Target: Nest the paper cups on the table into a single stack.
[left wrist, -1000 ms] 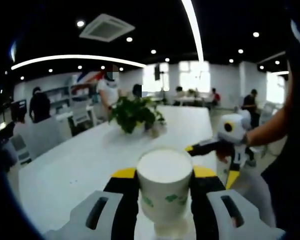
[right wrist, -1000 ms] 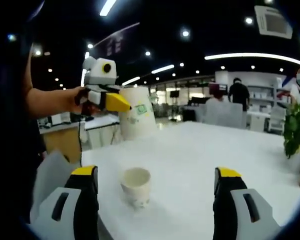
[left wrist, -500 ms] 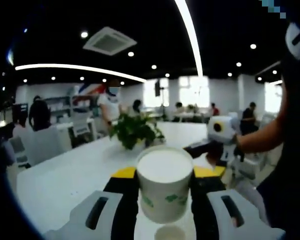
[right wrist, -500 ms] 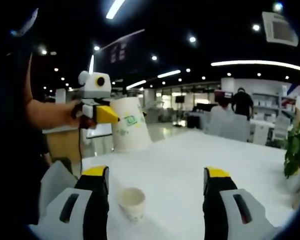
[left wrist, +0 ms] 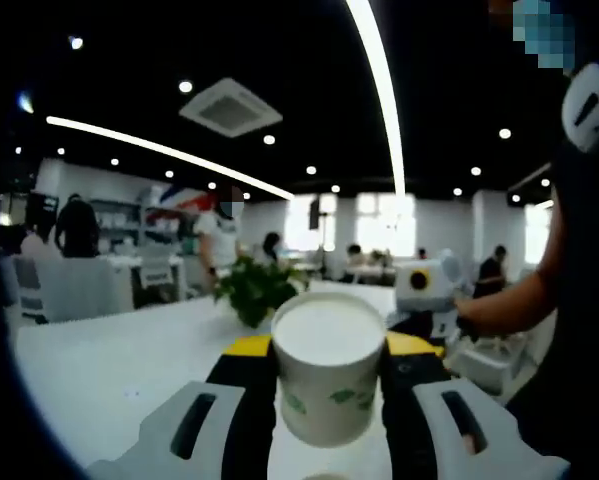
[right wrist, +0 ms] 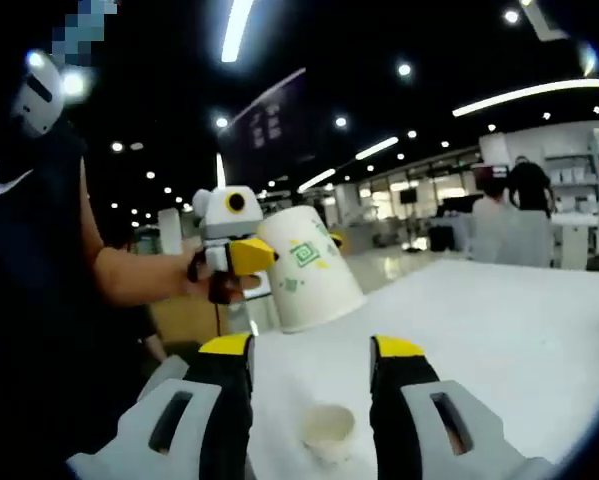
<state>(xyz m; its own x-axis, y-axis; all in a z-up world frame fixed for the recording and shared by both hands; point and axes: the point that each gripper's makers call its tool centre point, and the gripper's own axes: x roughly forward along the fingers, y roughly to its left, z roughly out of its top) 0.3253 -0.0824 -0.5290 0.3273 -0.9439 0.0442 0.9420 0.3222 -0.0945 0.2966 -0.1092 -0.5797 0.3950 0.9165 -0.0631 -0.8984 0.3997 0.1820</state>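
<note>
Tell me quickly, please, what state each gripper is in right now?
Left gripper: shut on a paper cup.
Right gripper: open, a small cup standing between its jaws.

White paper cup (left wrist: 328, 375) with green leaf print; small cup (right wrist: 329, 432) cream-white; table (right wrist: 499, 330) white; gripper (left wrist: 328, 350) jaws black, yellow-tipped; plant (left wrist: 259, 288) green.

— Down low between the jaws of the right gripper (right wrist: 309, 365)?
— Small paper cup (right wrist: 328, 432), upright on the white table (right wrist: 499, 330), untouched, jaws apart.
— Higher up, left?
— Left gripper (right wrist: 264, 255), clamped on a tilted bigger cup (right wrist: 307, 268).
</note>
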